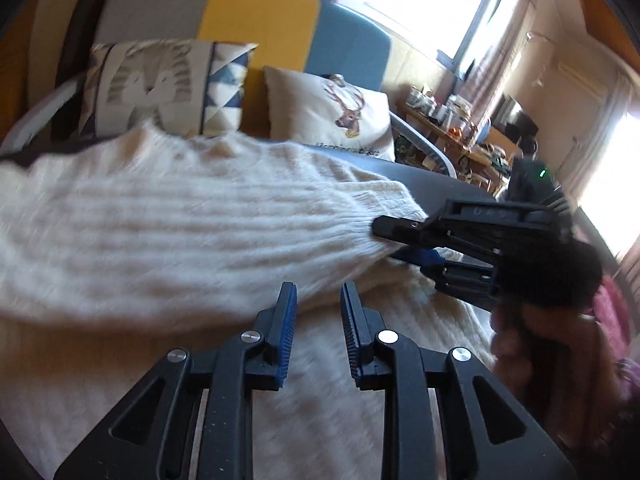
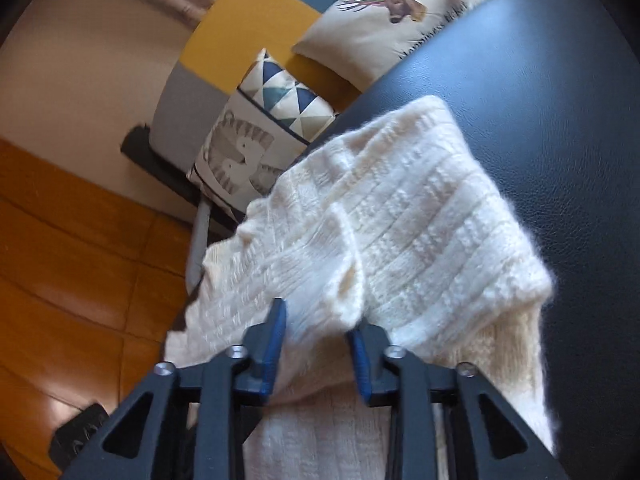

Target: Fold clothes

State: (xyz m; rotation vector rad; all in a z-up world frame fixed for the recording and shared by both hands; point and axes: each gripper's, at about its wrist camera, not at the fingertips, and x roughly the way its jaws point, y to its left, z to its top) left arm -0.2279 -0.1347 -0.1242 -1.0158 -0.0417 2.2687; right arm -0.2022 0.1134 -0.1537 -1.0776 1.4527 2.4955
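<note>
Left tongs: nearest the lens, blue-padded fingers spread with a clear gap, nothing between them – poised just above the cream knit.
Right tongs: in their own view spread around a bunched fold of the knit, cloth filling the gap; from the left view they bite a sleeve end, so they seem to be pinching it.
Sweater: cream, ribbed, fluffy – spread over the dark worktop, one sleeve lifted across the body.
Hand: grips the right tool's handle.
Behind: a yellow, grey and blue sofa with two cushions, one showing a stag.
Floor: orange wood.
</note>
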